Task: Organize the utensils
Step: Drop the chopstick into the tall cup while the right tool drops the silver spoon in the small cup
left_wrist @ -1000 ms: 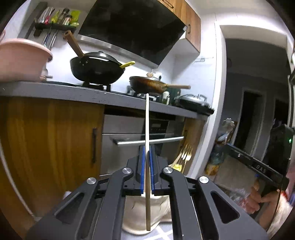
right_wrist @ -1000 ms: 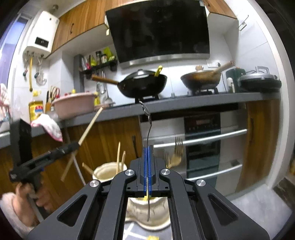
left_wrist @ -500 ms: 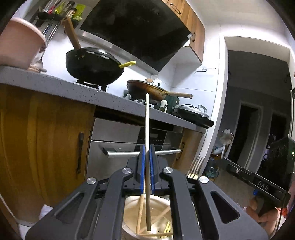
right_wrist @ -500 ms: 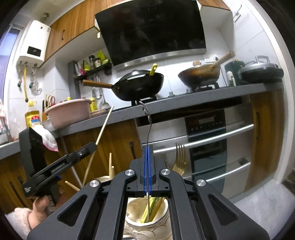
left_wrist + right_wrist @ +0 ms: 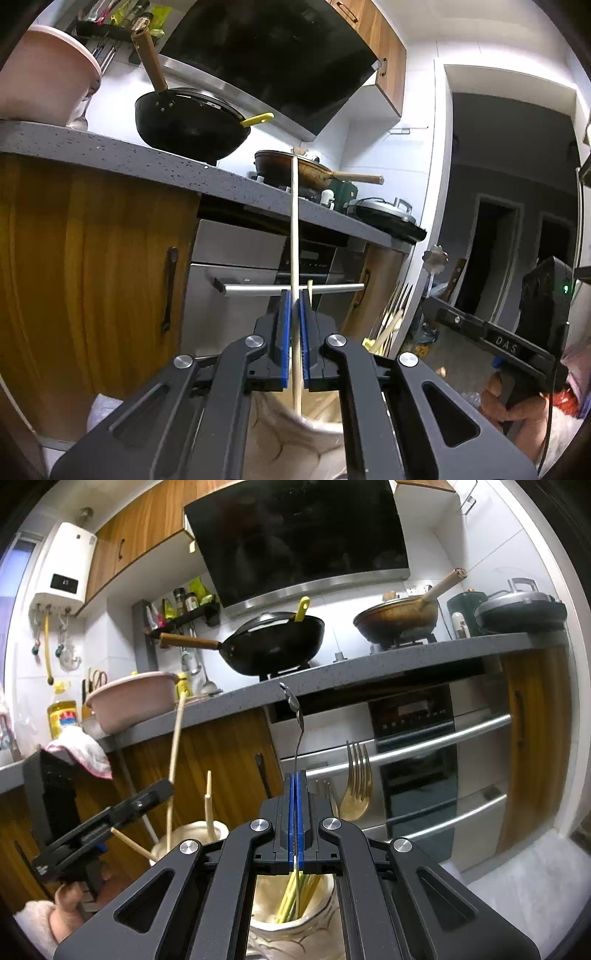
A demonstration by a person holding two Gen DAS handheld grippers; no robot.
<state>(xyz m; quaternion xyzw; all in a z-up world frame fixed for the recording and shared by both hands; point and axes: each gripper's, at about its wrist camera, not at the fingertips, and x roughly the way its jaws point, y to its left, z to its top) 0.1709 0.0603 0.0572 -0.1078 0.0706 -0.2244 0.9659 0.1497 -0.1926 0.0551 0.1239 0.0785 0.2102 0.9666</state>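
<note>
Down low in front of the kitchen cabinets, both tongs are level over cream ceramic holders. The left tongs [image 5: 293,314] are clamped on a pale wooden chopstick [image 5: 294,229] that stands nearly upright — its lower end dips into the mouth of the left cream holder [image 5: 291,435], its top reaches up past the edge of the grey surface [image 5: 110,155]. A couple more wooden sticks lie inside that holder.

The right tongs [image 5: 294,794] are clamped on a thin metal utensil [image 5: 297,734], seen edge-on with a curved top, so I can't tell if it's a spoon or something else. Its lower end goes into the right cream holder [image 5: 295,938], alongside yellow-green handles [image 5: 291,897]. Just beyond that holder, a gold fork [image 5: 356,779] sticks up, tines up, with a smaller fork beside it.

In the right wrist view the left tongs sit off to the left with the chopstick slanting up, over the other holder, which already has a wooden utensil handle [image 5: 209,805] poking out.

Far side, on the surface: a black wok [image 5: 273,642], a brown pan [image 5: 397,618] and a pink basin [image 5: 129,698].
</note>
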